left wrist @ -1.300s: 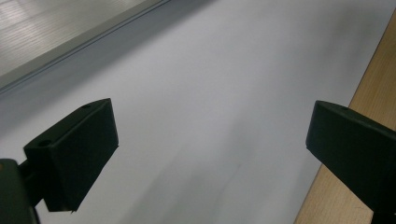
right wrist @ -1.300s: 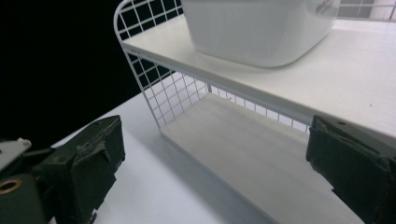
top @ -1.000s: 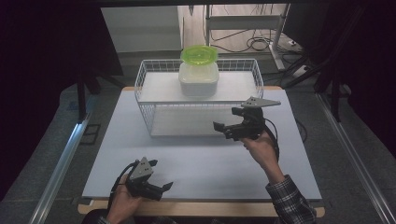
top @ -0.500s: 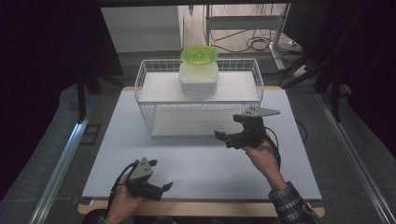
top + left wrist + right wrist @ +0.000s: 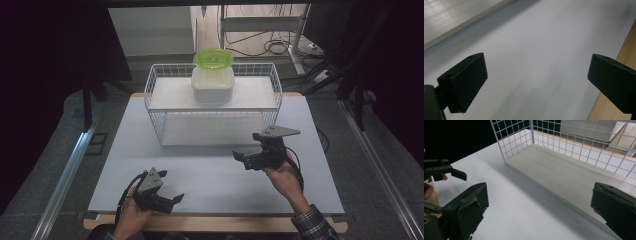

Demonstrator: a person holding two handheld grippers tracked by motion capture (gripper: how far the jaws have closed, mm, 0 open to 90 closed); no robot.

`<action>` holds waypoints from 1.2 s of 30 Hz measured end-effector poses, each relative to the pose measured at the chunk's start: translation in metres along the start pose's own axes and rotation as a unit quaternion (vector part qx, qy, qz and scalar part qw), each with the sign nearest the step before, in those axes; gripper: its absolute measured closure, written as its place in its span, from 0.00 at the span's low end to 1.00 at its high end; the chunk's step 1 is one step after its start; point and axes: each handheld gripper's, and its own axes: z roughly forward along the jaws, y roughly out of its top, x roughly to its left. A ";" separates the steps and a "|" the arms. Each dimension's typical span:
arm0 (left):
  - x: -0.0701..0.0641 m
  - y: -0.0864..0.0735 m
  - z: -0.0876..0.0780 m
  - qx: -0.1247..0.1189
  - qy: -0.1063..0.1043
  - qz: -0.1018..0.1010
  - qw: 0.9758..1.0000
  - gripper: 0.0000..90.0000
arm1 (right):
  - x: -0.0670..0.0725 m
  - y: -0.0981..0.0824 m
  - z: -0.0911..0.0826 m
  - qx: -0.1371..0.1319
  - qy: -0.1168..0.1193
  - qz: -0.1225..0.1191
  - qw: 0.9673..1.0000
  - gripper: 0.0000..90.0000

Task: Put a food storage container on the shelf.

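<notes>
Both tools empty, jaws apart: left tool (image 5: 172, 200) at 7 o'clock, right tool (image 5: 242, 157) at 4. White lidded plastic tub (image 5: 213, 84), upside-down lime-green plastic plate (image 5: 213, 59) on top, sits at 12 in white wire basket (image 5: 159, 127). Likely light, slick; grip tub's sidewalls.

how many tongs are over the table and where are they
2. The left tongs are at the near left edge of the table, jaws apart. The right tongs are held in front of the wire basket, jaws apart, holding nothing.
</notes>
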 end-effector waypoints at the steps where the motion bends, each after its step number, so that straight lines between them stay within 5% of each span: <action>1: 0.000 0.000 0.000 0.000 0.000 0.000 1.000 0.02 | 0.000 -0.002 -0.001 0.000 -0.001 0.000 1.000 0.01; 25: 0.007 -0.003 0.000 0.000 0.002 -0.018 1.000 0.02 | -0.005 -0.050 -0.025 0.015 -0.045 -0.014 0.999 0.01; 36: 0.007 -0.003 0.001 0.002 0.003 -0.018 1.000 0.02 | -0.010 -0.075 -0.025 0.044 -0.071 -0.021 0.996 0.01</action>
